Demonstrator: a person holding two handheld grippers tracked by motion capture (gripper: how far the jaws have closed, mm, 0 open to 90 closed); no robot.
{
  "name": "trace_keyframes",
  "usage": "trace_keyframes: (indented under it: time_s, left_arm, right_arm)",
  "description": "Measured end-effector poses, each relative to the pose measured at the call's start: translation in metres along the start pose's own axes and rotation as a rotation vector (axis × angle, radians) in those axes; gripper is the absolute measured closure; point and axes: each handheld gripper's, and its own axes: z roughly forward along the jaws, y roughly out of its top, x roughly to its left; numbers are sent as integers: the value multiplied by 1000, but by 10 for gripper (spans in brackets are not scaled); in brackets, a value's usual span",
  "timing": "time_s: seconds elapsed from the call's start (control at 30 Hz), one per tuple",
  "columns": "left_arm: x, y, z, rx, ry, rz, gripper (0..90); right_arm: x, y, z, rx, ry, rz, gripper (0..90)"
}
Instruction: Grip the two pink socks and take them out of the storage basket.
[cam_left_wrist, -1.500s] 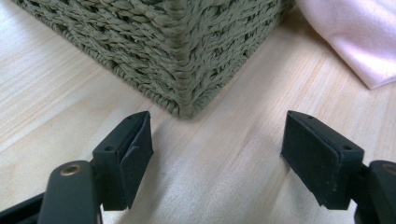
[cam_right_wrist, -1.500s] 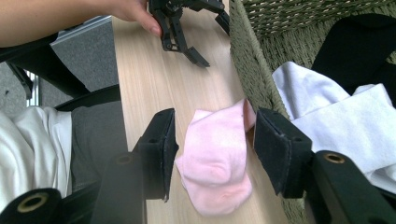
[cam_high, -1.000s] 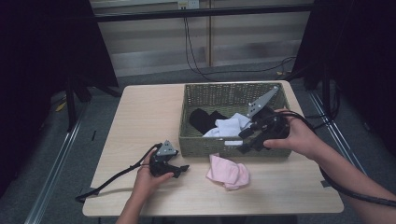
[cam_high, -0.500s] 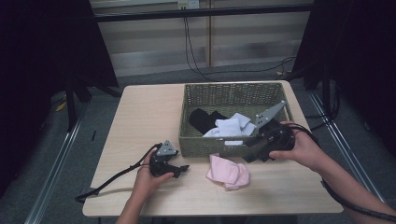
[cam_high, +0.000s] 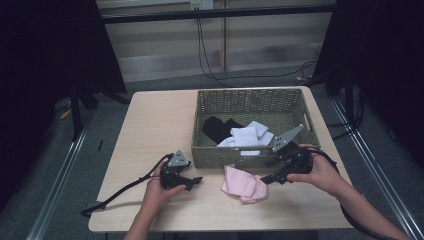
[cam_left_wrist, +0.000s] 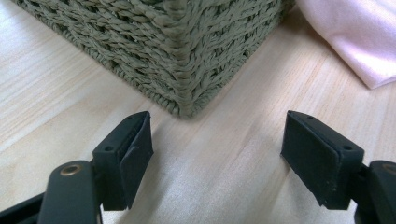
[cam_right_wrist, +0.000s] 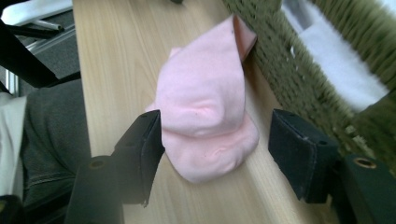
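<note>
Right gripper view: right gripper (cam_right_wrist: 215, 149) jaws straddle pink sock (cam_right_wrist: 210, 107) beside basket (cam_right_wrist: 289, 74)

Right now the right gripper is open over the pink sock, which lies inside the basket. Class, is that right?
Not quite. The right gripper is open over the pink sock, but the sock lies on the table, against the basket's front wall, as the high view shows.

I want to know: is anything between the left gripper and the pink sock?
No. In the high view, bare table separates the left gripper from the pink sock.
</note>
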Motion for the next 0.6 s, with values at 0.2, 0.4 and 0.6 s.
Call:
trace_keyframes:
  time_s: [0.2, 0.4, 0.6]
  left_arm:
    - [0, 0, 0, 1, 0, 0, 242]
    - [0, 0, 0, -1, 0, 0, 242]
    - [0, 0, 0, 1, 0, 0, 242]
  right_arm:
    - [-1, -13, 16, -10, 5, 13, 342]
    - [-2, -22, 30, -13, 2, 24, 335]
    - [0, -25, 36, -16, -9, 17, 319]
